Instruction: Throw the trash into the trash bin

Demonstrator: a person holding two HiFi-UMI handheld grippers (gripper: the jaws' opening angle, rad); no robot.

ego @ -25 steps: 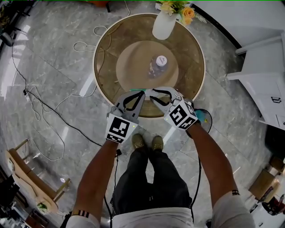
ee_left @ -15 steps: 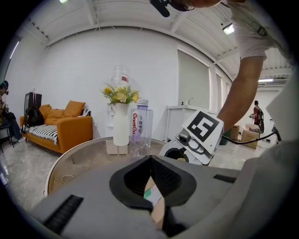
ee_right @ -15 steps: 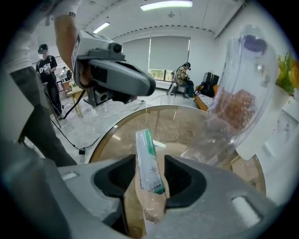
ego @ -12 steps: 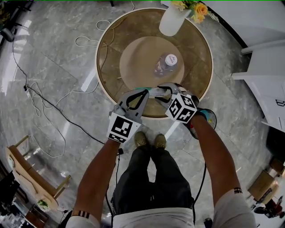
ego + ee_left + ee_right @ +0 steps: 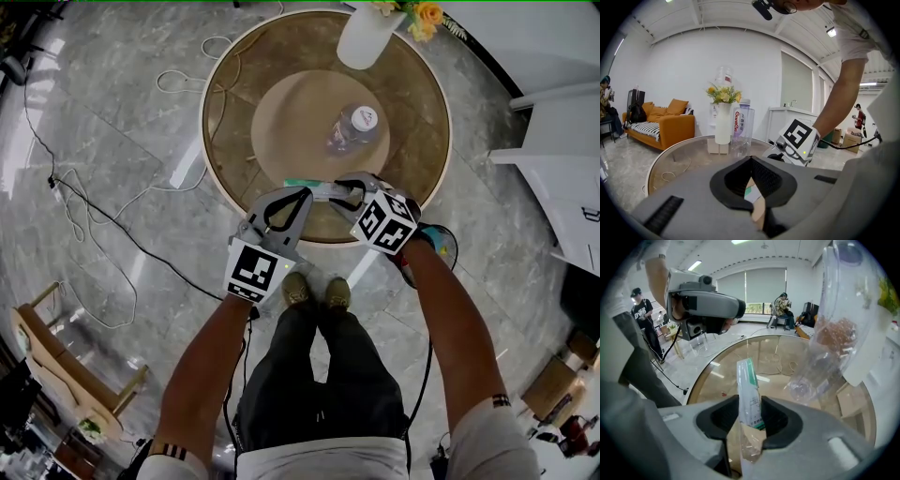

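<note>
White-green plastic wrapper (image 5: pixel 747 380) is pinched by right claw (image 5: pixel 749 402), just closed further; left claw (image 5: pixel 749 159) is pressed together over round glass bench (image 5: pixel 234 122).

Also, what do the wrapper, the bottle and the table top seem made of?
The wrapper: thin glossy plastic film, partly see-through.
The bottle: clear plastic, probably; the room shows through.
The table top: likely glass; floor cables show through.
</note>
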